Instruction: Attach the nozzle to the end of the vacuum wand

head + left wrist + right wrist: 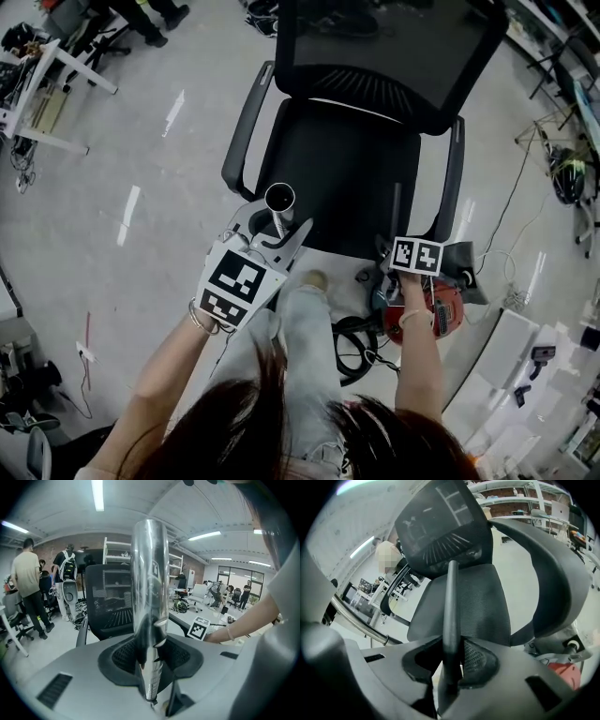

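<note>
Your left gripper's (150, 670) jaws pinch the shiny wand (150, 573). Your right gripper's (452, 667) jaws pinch the dark nozzle (451, 611), apart from the wand. Both hang above a glossy grey floor (159, 187) before a black office chair (356, 178).

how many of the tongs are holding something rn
2. The left tongs clamp the shiny vacuum wand, upright in front of the black chair. The right tongs clamp the narrow dark nozzle, off to the right by the red vacuum body.
</note>
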### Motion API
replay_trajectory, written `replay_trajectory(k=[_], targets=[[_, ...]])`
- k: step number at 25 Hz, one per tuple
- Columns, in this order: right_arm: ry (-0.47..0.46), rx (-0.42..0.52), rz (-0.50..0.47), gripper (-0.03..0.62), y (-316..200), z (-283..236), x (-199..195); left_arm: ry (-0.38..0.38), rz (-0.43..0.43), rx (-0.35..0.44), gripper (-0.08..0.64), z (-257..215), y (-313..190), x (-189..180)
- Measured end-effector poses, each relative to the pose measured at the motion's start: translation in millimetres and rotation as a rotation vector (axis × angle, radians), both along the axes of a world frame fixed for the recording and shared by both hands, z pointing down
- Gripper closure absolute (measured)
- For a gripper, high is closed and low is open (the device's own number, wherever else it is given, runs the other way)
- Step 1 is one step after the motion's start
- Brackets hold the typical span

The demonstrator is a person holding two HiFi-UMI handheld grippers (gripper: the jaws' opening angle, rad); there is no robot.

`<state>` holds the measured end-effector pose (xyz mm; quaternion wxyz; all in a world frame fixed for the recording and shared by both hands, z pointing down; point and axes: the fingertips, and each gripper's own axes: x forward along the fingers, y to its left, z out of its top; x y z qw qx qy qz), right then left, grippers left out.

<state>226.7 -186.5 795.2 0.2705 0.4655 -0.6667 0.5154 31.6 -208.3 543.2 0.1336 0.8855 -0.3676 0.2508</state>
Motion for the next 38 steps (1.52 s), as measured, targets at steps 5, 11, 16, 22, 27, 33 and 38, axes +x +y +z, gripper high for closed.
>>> replay_trajectory(k=[5,11,16,22,27,33,38], targets=[[-0.004,0.006,0.022,0.486,3.9,-20.9,2.3,-0.009,-0.007,-0.003,0.414,-2.9,3.4,-0.6],[-0.025,0.023,0.054,0.487,10.5,-48.2,-0.1,-0.01,-0.019,0.002,0.414,-6.0,8.2,0.5],[-0.044,0.055,0.066,0.486,7.9,-73.2,-1.1,-0.003,-0.027,0.011,0.414,-8.9,12.2,0.5],[-0.062,0.08,0.057,0.487,7.3,-98.4,-4.0,-0.001,-0.027,0.013,0.414,-10.8,19.4,2.4],[-0.071,0.098,0.037,0.486,8.0,-118.4,-11.1,-0.004,-0.034,0.007,0.414,-13.8,23.2,-0.9],[-0.075,0.125,0.009,0.487,11.1,-141.0,-20.5,0.011,-0.052,0.001,0.414,-14.8,34.9,-0.1],[-0.085,0.15,0.011,0.486,11.9,-158.5,-28.5,0.013,-0.04,0.003,0.414,-20.4,45.8,2.3]])
